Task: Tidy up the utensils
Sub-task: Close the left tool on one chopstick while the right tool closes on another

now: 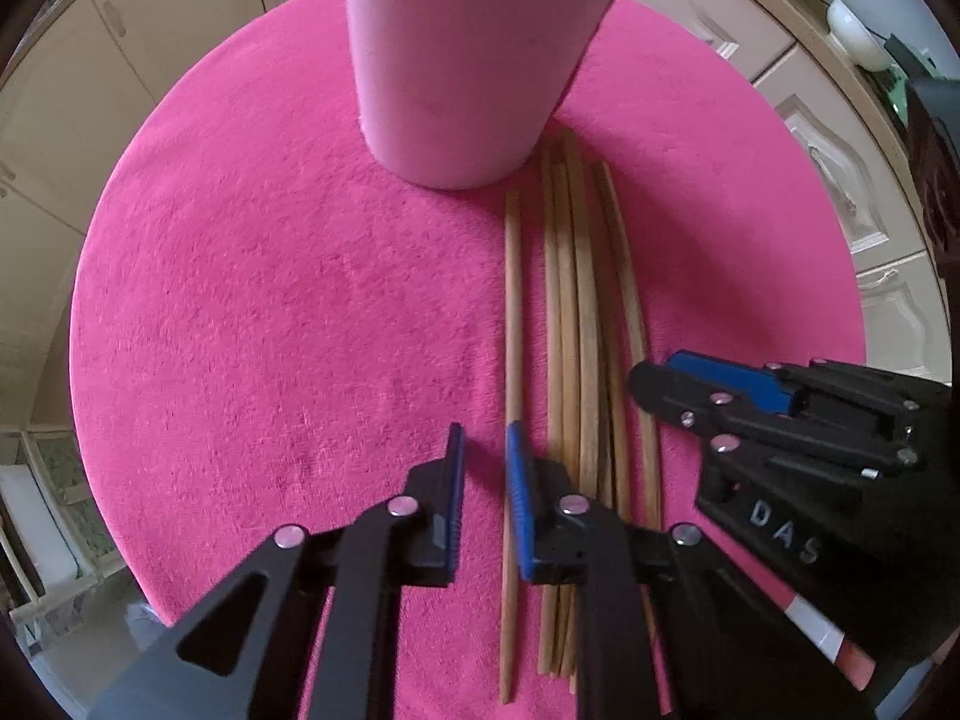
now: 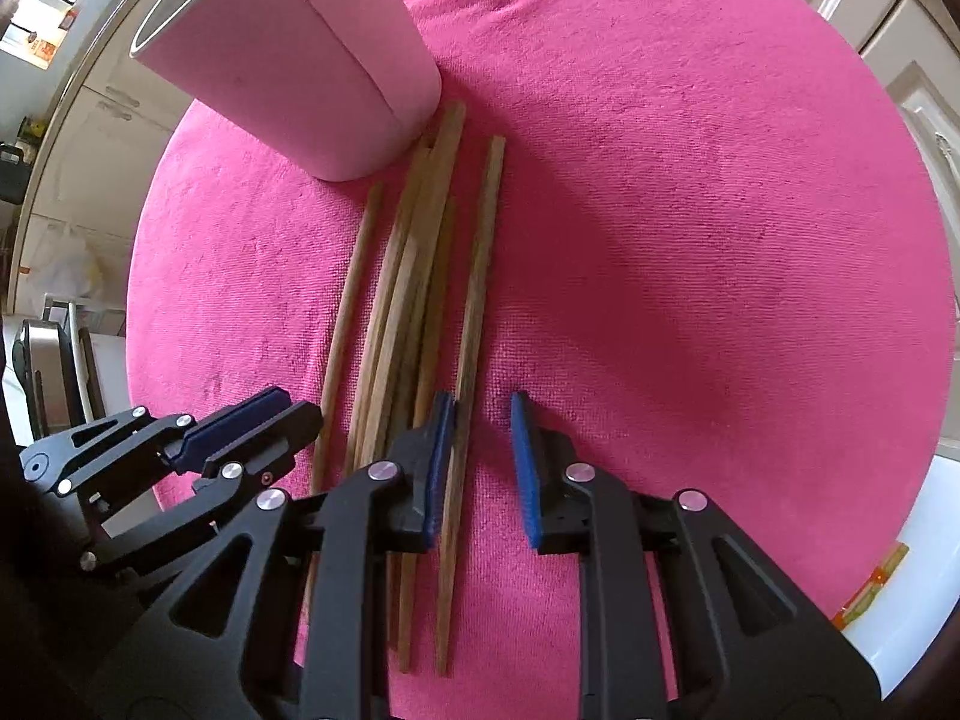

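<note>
Several wooden chopsticks (image 1: 579, 324) lie side by side on a pink towel (image 1: 270, 300), pointing toward a pale pink cup (image 1: 468, 54) that stands at their far ends. My left gripper (image 1: 483, 450) is open and empty, low over the towel just left of the bundle, its right finger beside the leftmost chopstick. In the right wrist view the chopsticks (image 2: 414, 276) run from the cup (image 2: 300, 60) down under my right gripper (image 2: 480, 420), which is open and empty, with its left finger by the rightmost chopstick. The left gripper also shows there (image 2: 240, 426).
The pink towel (image 2: 690, 240) covers a round table. Cream cabinets (image 1: 840, 138) surround it. A white surface (image 2: 912, 570) lies at the table's lower right edge. The right gripper (image 1: 720, 390) shows at the right in the left wrist view.
</note>
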The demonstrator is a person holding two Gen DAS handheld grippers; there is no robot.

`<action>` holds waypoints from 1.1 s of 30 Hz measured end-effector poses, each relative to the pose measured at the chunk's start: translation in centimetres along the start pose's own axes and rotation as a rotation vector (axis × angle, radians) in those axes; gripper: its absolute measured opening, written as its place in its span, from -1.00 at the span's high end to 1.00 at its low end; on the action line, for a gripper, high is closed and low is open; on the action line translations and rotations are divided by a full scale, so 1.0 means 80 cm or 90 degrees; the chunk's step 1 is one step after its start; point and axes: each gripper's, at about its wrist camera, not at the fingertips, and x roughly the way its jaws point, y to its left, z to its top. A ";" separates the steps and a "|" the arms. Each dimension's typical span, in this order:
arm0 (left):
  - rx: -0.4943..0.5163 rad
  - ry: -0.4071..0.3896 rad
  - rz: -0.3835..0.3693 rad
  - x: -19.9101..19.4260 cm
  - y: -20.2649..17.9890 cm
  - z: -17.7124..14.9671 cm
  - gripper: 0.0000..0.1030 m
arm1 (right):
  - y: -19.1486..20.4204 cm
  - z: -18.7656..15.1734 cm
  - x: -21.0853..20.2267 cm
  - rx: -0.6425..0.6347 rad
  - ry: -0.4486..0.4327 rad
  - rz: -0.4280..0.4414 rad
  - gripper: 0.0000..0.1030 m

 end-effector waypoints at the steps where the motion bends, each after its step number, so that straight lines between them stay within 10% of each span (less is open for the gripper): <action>1: 0.004 0.002 -0.001 0.001 -0.003 0.002 0.73 | 0.003 0.003 0.001 0.000 0.000 0.001 0.61; 33: -0.025 0.033 -0.009 0.017 -0.022 0.007 0.89 | -0.016 0.007 -0.002 0.017 0.016 0.033 0.74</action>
